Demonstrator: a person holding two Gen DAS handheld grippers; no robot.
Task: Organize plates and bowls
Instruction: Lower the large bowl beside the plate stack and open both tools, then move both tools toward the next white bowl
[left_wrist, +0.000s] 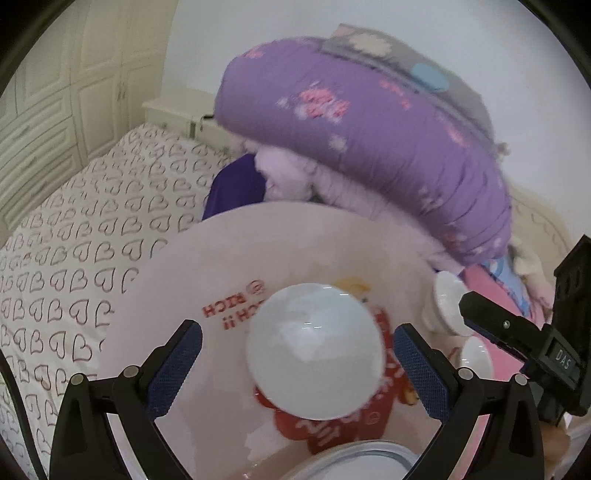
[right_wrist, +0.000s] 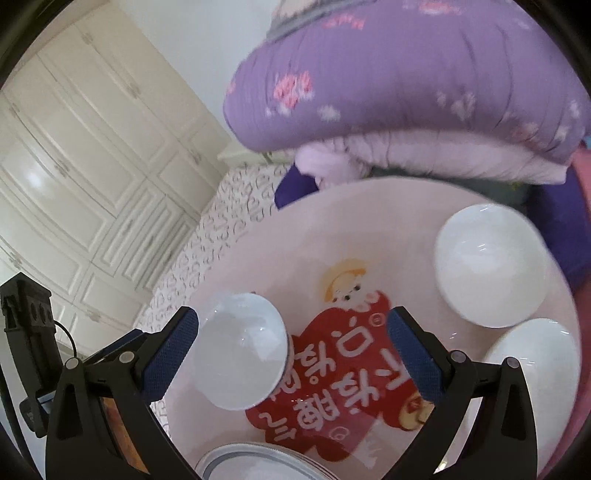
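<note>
Far left: tall cream cupboards (right_wrist: 85, 155), then a bed sheet with little hearts (left_wrist: 92, 236). Next, a round pink table (right_wrist: 280, 266) with a red cartoon picture (right_wrist: 332, 373) on top.

On the table, toward the left: one white bowl (right_wrist: 240, 347), standing up. At the near edge, a stack of plates (right_wrist: 255, 465), only partly seen. Further right, two more white bowls, a far one (right_wrist: 489, 266) and a near one (right_wrist: 528, 369), just beside each other.

Left gripper (left_wrist: 298, 362): wide apart, holding nothing, above the left white bowl. Right gripper (right_wrist: 291, 354): also wide apart, empty, over the red picture, with that bowl by its left finger.

Behind the table: a big purple blanket (right_wrist: 406, 81) piled high.
</note>
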